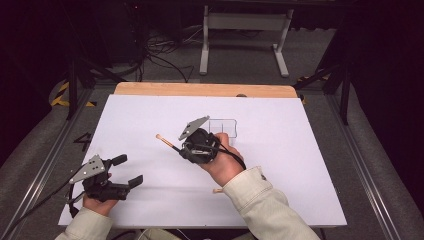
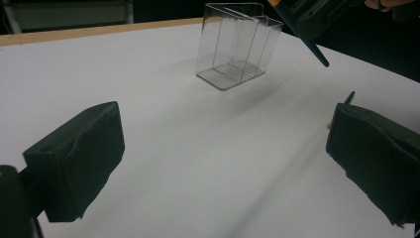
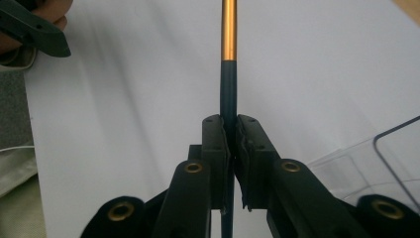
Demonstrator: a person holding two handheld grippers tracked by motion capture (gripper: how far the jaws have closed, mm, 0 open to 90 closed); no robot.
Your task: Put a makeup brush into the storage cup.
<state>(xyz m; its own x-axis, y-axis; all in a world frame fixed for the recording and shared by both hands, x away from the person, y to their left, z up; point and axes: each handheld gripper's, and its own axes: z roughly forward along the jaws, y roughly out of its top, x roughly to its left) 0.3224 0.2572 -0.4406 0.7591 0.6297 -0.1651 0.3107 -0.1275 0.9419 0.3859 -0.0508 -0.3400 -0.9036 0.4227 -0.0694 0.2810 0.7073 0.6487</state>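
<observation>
**Right gripper clamped on a thin brush, left gripper spread and idle**

We see the right gripper [image 3: 231,163] pressed tight on a thin dark-handled brush with a gold ferrule [image 3: 228,59], the two black jaws meeting on the shaft just below the gold band. From above, that right gripper [image 1: 187,146] is held over the middle of the white sheet covering the table [image 1: 300,165], and the brush juts out to the left with its pale tip [image 1: 158,136] raised toward the far side. Just beside the gripper (on its far right) stands a clear plastic box with inner dividers [image 1: 223,127], upright on the sheet. A short pale stick [image 1: 218,190] lies near the person's right sleeve. The left gripper [image 1: 127,171] rests at the near left corner, jaws wide apart with nothing between them. Along its jaws we see the same clear box [image 2: 236,47].
</observation>
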